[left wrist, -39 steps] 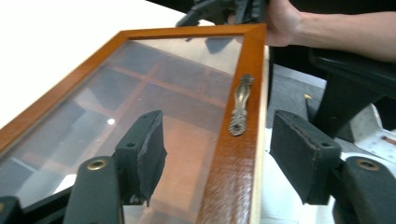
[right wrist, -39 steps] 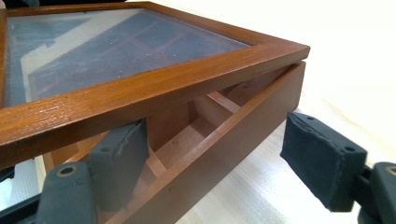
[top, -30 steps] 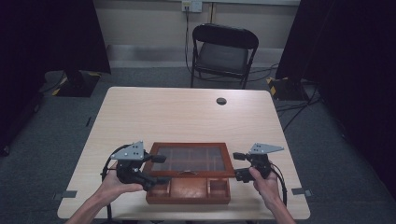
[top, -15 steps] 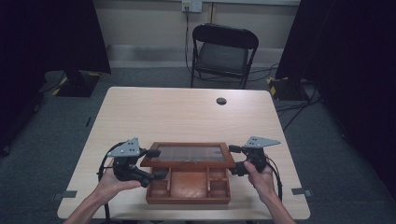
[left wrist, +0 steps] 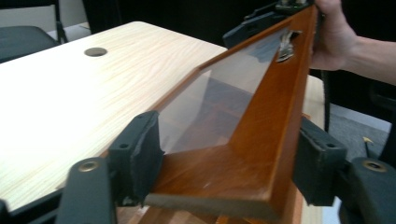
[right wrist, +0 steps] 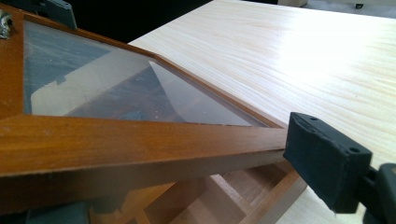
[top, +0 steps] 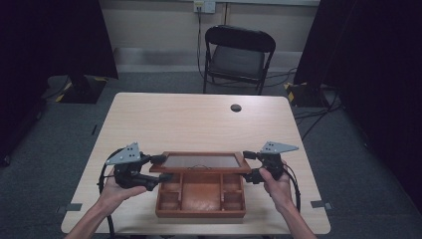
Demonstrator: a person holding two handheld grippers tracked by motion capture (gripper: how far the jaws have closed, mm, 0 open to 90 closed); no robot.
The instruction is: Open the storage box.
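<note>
A wooden box (top: pixel 199 199) with several compartments sits at the table's near edge. Its glass-paned wooden lid (top: pixel 201 162) is lifted at the front and tilts up over the box's back half. My left gripper (top: pixel 161 168) has just been closing and is shut on the lid's left end; in the left gripper view its pads (left wrist: pixel 140 158) press the lid (left wrist: pixel 243 154) from both sides. My right gripper (top: pixel 251 165) has closed a little and is shut on the lid's right end, where one pad (right wrist: pixel 327 163) sits against the lid frame (right wrist: pixel 140 144).
A round black grommet (top: pixel 236 107) sits in the light wooden table (top: pixel 189 124) toward the far side. A black folding chair (top: pixel 238 55) stands beyond the table. The person's other hand (left wrist: pixel 331 37) shows at the lid's far end in the left gripper view.
The lid's front edge has swung up and back, and more of the box's compartments show. Both grippers stayed at the lid's ends; the right one rose slightly.
</note>
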